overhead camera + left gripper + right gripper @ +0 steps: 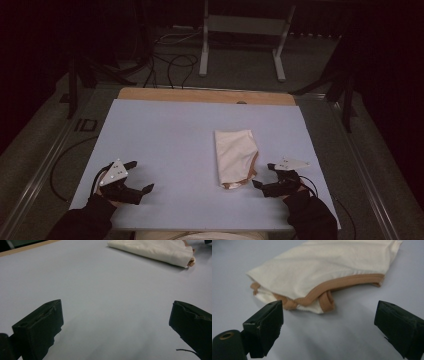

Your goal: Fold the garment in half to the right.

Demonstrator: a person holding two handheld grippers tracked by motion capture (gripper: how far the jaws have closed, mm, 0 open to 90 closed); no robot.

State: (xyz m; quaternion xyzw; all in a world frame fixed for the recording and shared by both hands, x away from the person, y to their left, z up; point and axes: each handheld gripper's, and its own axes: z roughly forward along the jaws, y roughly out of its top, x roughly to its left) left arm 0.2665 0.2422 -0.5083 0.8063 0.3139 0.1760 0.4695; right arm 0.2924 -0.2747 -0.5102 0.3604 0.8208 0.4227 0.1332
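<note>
With the folded cloth (235, 157) lying mid-mat, right of centre, a grasp is judged to be approached: the right gripper (263, 175), jaws apart, must be closed on its tan hem (332, 287), while the left gripper (141, 176) is held open, well apart.

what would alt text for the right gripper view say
A folded cream cloth with tan trim lies on a pale grey table, just ahead of the open right gripper. The gripper's two black jaws rise from the bottom corners, spread wide apart and not touching the cloth.
</note>
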